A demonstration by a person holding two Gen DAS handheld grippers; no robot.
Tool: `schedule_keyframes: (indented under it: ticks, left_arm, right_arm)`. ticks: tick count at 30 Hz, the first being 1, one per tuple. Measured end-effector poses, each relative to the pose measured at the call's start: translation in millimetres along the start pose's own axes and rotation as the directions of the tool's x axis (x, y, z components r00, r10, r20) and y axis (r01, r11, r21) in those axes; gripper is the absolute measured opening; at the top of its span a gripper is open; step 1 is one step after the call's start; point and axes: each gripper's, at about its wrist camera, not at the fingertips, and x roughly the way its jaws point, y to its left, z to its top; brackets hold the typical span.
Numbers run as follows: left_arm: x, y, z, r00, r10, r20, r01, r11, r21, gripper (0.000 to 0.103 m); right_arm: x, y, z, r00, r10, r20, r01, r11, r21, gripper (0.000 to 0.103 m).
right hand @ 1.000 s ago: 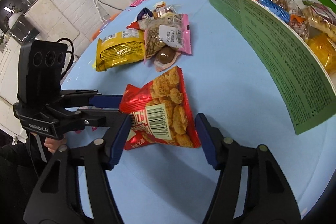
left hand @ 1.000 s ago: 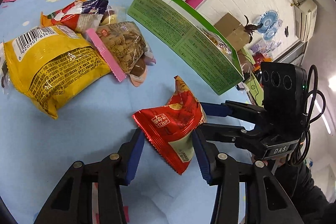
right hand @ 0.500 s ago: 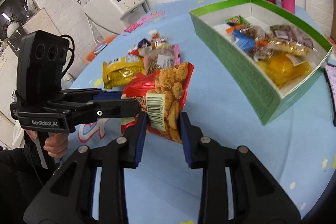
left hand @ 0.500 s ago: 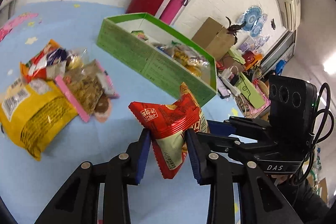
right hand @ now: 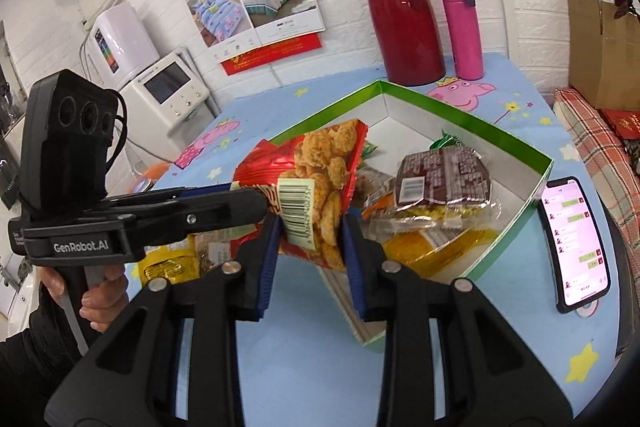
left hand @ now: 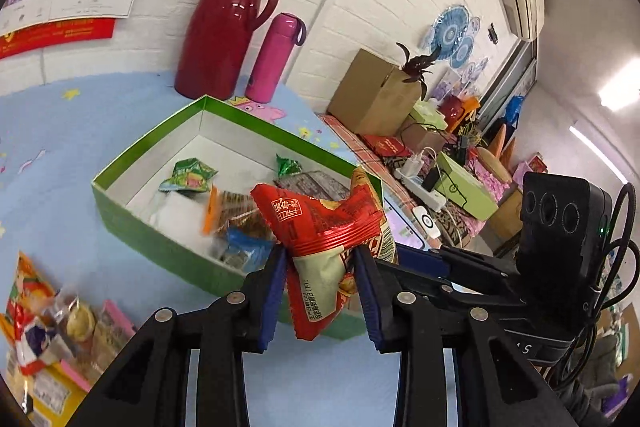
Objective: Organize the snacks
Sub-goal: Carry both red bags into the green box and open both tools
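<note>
A red snack bag (left hand: 320, 239) (right hand: 316, 179) printed with fried pieces hangs in the air over the near wall of the green box (left hand: 160, 239) (right hand: 520, 155). My left gripper (left hand: 320, 267) is shut on the bag's lower end. My right gripper (right hand: 308, 239) is shut on the same bag from the other side. In the right wrist view the left gripper (right hand: 248, 203) comes in from the left. Its handle is in a person's hand (right hand: 100, 291). The box holds several snack packs, among them a brown pack (right hand: 440, 171).
Loose snack packs (left hand: 48, 327) lie on the blue table left of the box, with a yellow bag (right hand: 168, 263) among them. A phone (right hand: 576, 243) lies right of the box. A red thermos (left hand: 228, 27) and a pink bottle (left hand: 272, 59) stand behind it by the wall.
Both grippers closed on the red bag, which lay on the table, and lifted it. It now hangs higher, over the green box's near wall.
</note>
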Motion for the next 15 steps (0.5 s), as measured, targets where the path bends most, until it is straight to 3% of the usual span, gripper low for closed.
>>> schedule_keyframes:
  ticks: [6, 7, 8, 9, 10, 11, 15]
  left_arm:
    - [30, 15, 23, 0.999, 0.034, -0.023, -0.034, 0.999, 0.001, 0.034]
    - [35, 19, 24, 0.998, 0.053, -0.029, -0.053, 0.999, -0.002, 0.038]
    - [39, 23, 23, 0.996, 0.08, -0.033, -0.081, 0.997, -0.008, 0.044]
    - [42, 28, 22, 0.993, 0.109, -0.039, -0.11, 0.994, -0.019, 0.064]
    - [43, 32, 20, 0.99, 0.136, -0.035, -0.137, 0.99, -0.033, 0.083]
    - [41, 36, 18, 0.986, 0.166, -0.018, -0.167, 0.985, -0.051, 0.087]
    - [37, 46, 10, 0.979, 0.206, -0.001, -0.205, 0.978, -0.044, 0.088]
  right_arm:
    - [22, -20, 16, 0.999, -0.037, 0.008, 0.037, 0.999, 0.015, 0.034]
    - [28, -22, 17, 0.998, -0.058, 0.007, 0.058, 0.998, 0.002, 0.037]
    - [31, -24, 16, 0.996, -0.088, 0.006, 0.088, 0.996, -0.01, 0.043]
    - [35, -26, 15, 0.993, -0.117, 0.003, 0.117, 0.993, -0.022, 0.05]
    - [37, -27, 14, 0.99, -0.143, 0.004, 0.143, 0.989, -0.029, 0.069]
    - [37, -28, 12, 0.986, -0.163, 0.017, 0.164, 0.986, -0.03, 0.079]
    - [38, -28, 10, 0.979, -0.2, 0.033, 0.201, 0.978, -0.046, 0.09]
